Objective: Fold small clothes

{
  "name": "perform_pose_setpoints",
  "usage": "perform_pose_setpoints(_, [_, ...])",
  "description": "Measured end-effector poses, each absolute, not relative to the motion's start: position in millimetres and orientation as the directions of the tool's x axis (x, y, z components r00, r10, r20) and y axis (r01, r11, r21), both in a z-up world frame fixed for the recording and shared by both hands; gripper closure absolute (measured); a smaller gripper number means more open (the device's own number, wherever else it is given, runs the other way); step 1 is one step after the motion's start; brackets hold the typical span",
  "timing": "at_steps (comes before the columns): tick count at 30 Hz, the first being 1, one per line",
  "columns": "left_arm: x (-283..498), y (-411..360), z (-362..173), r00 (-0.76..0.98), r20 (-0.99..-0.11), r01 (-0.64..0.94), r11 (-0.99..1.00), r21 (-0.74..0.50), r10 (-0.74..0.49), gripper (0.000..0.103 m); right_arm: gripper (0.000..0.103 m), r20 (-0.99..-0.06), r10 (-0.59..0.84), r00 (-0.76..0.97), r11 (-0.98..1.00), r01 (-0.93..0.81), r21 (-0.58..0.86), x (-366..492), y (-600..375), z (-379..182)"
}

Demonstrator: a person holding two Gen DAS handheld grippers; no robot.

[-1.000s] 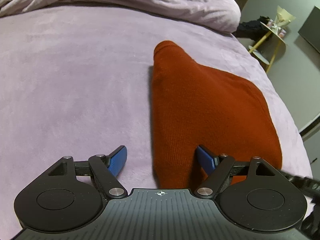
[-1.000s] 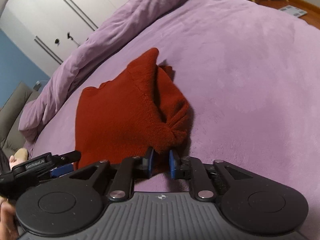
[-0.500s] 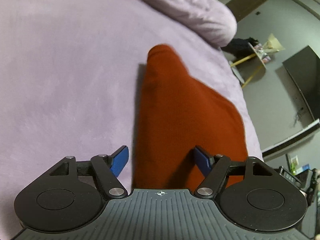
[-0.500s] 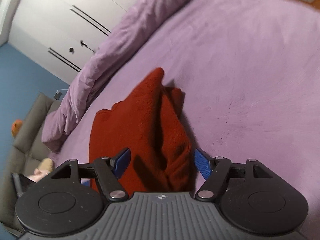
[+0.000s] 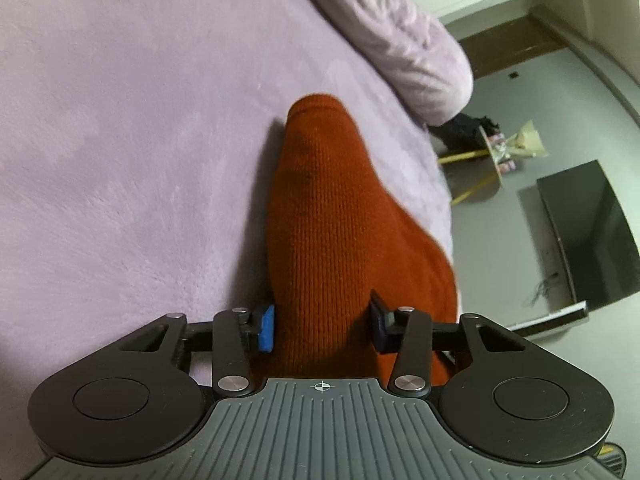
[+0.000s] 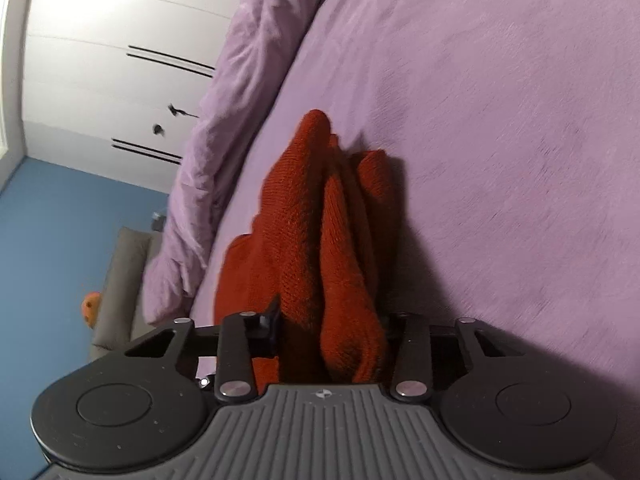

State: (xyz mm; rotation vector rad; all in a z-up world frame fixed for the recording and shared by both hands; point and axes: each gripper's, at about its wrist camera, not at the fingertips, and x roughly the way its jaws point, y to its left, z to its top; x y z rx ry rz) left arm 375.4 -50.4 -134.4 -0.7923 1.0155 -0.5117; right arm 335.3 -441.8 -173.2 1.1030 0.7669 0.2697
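This is a bedroom in a home. A bed (image 6: 500, 120) under a purple plush blanket fills both views, with a bunched duvet (image 6: 240, 92) along its far side. Beyond the duvet stand white wardrobe doors (image 6: 100, 72); past the bed's corner, a dark television (image 5: 588, 232).

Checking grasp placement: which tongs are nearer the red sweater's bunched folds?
Right. The right tongs clamp the bunched folds; the left tongs clamp the red sweater's smooth side.
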Motion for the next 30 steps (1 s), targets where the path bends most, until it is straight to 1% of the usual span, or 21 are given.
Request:
perform_pose_setpoints(3, [361.7, -31.1, -111.0, 0.473, -0.548, 0.047, 0.64, -0.767, -0.69, 0.057, 0.067, -0.378, 0.596, 0.709, 0.386, 0.159, 0.908, 326.9, -429.1, -171.5])
perform_pose_setpoints(5, [344.4, -13.5, -95.5, 0.471, -0.573, 0.06, 0.672, -0.738, -0.671, 0.057, 0.068, -0.372, 0.628, 0.684, 0.382, 0.146, 0.913, 321.7, -411.8, -169.2])
perform_pose_setpoints(7, [322.7, 5.7, -82.5, 0.47, -0.63, 0.07, 0.737, -0.672, -0.618, 0.056, 0.068, -0.361, 0.671, 0.648, 0.374, 0.125, 0.919, 314.8, -390.2, -167.8])
perform_pose_setpoints(9, [299.7, 26.5, -79.4, 0.458, -0.699, 0.046, 0.799, -0.599, -0.55, 0.054, 0.068, -0.374, 0.717, 0.588, 0.389, 0.108, 0.915, 308.4, -363.5, -168.1])
perform_pose_setpoints(10, [292.2, 34.4, -80.1, 0.456, -0.729, 0.026, 0.826, -0.563, -0.511, 0.051, 0.067, -0.391, 0.73, 0.561, 0.407, 0.103, 0.908, 304.5, -350.7, -168.8])
perform_pose_setpoints(11, [284.8, 42.3, -80.8, 0.456, -0.759, 0.003, 0.854, -0.521, -0.465, 0.051, 0.065, -0.426, 0.725, 0.541, 0.456, 0.088, 0.886, 299.0, -336.2, -166.8])
perform_pose_setpoints(12, [277.2, 49.6, -80.2, 0.462, -0.78, -0.004, 0.879, -0.478, -0.422, 0.052, 0.062, -0.451, 0.712, 0.538, 0.491, 0.078, 0.868, 293.5, -326.0, -164.8])
perform_pose_setpoints(14, [266.8, 61.2, -71.4, 0.492, -0.78, 0.0, 0.896, -0.445, -0.387, 0.048, 0.053, -0.516, 0.666, 0.539, 0.553, 0.107, 0.826, 283.1, -314.6, -158.7])
perform_pose_setpoints(16, [263.4, 67.8, -58.5, 0.528, -0.777, -0.009, 0.913, -0.409, -0.343, 0.048, 0.053, -0.584, 0.59, 0.557, 0.633, 0.13, 0.763, 274.9, -313.5, -143.4])
perform_pose_setpoints(18, [264.6, 65.9, -49.3, 0.572, -0.758, 0.002, 0.924, -0.382, -0.315, 0.044, 0.053, -0.649, 0.434, 0.625, 0.749, 0.149, 0.645, 265.5, -313.7, -115.3])
perform_pose_setpoints(19, [266.7, 61.7, -46.6, 0.59, -0.748, 0.002, 0.928, -0.373, -0.302, 0.043, 0.053, -0.665, 0.353, 0.658, 0.79, 0.172, 0.589, 261.9, -312.2, -102.2])
perform_pose_setpoints(20, [270.0, 55.9, -46.0, 0.6, -0.743, 0.002, 0.929, -0.37, -0.297, 0.042, 0.055, -0.664, 0.269, 0.698, 0.823, 0.191, 0.535, 260.0, -308.5, -87.1])
perform_pose_setpoints(21, [275.7, 47.7, -45.8, 0.604, -0.741, 0.0, 0.929, -0.371, -0.295, 0.041, 0.058, -0.653, 0.236, 0.72, 0.839, 0.189, 0.51, 258.3, -302.1, -79.2])
perform_pose_setpoints(22, [282.0, 38.6, -47.8, 0.611, -0.736, -0.003, 0.93, -0.369, -0.29, 0.04, 0.069, -0.641, 0.237, 0.73, 0.847, 0.167, 0.504, 261.3, -292.9, -72.7])
perform_pose_setpoints(23, [288.3, 29.7, -51.3, 0.616, -0.739, -0.015, 0.934, -0.358, -0.273, 0.04, 0.08, -0.632, 0.275, 0.724, 0.849, 0.126, 0.514, 269.1, -279.5, -68.8])
perform_pose_setpoints(24, [295.0, 19.9, -54.1, 0.619, -0.745, -0.031, 0.94, -0.339, -0.248, 0.04, 0.084, -0.633, 0.315, 0.707, 0.849, 0.088, 0.521, 278.4, -266.1, -68.2])
perform_pose_setpoints(26, [304.6, 2.2, -60.4, 0.652, -0.73, -0.016, 0.959, -0.284, -0.205, 0.039, 0.087, -0.644, 0.353, 0.679, 0.858, 0.039, 0.512, 301.7, -238.6, -72.8])
perform_pose_setpoints(30, [323.7, -27.2, -76.9, 0.711, -0.696, -0.003, 0.99, -0.139, -0.096, 0.032, 0.089, -0.668, 0.266, 0.694, 0.918, 0.029, 0.396, 341.9, -204.9, -93.8])
